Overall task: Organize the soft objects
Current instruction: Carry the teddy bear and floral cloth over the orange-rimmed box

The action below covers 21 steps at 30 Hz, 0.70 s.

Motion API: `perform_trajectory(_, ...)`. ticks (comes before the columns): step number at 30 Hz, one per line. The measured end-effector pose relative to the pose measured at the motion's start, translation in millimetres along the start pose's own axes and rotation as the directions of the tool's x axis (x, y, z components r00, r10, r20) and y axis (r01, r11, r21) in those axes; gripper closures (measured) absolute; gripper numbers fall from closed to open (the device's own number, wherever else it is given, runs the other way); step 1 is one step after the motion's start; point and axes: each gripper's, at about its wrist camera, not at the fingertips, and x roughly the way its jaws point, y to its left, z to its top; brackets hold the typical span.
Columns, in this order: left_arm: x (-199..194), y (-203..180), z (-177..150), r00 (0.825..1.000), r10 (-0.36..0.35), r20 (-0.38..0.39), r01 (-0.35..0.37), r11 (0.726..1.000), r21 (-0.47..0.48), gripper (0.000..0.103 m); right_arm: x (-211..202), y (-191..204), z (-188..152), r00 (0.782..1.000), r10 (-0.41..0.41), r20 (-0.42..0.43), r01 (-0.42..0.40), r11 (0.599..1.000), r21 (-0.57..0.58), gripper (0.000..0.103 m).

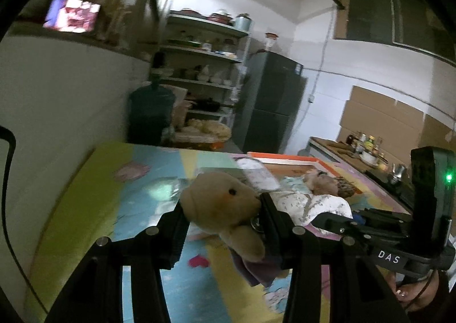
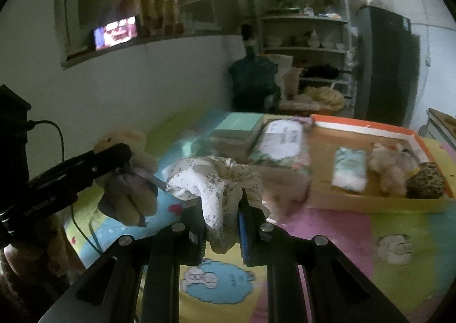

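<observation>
Gripping a tan teddy bear (image 1: 225, 203) by its neck, the left gripper (image 1: 222, 226) is clamped on the toy and holds it clear above the colourful play mat (image 1: 94, 209), angled slightly downward. The right gripper (image 2: 221, 226) points down more steeply, its jaws pinching a white floral cloth (image 2: 213, 189) that bunches above the fingers. Beyond both, an orange-rimmed tray (image 2: 370, 126) on the mat holds a folded cloth (image 2: 349, 169) and a fluffy plush (image 2: 390, 169), side by side

You see a tan plush bear (image 1: 225, 206), white floral-print cloth (image 2: 216, 189), an orange-rimmed tray (image 2: 370, 127), a pastel patchwork mat (image 2: 399, 226).
</observation>
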Motion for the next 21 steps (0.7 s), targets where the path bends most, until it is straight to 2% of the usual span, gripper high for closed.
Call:
perform_trajectory(9,32,-45,23,0.996,-0.082,-0.022,0.083,0.994,0.064,0.055,-33,-49,11,0.993,-0.094,0.070,0.091,0.995,0.042,0.085)
perform_trajectory(16,65,-83,42,0.986,-0.158,-0.053,0.162,0.983,0.085,0.055,-51,-90,20,0.980,-0.176,0.092,0.170,0.983,0.064,0.085)
perform_trajectory(21,89,-107,53,0.981,-0.182,-0.067,0.188,0.977,0.103,0.055,-60,-122,25,0.972,-0.216,0.096,0.208,0.974,0.088,0.085)
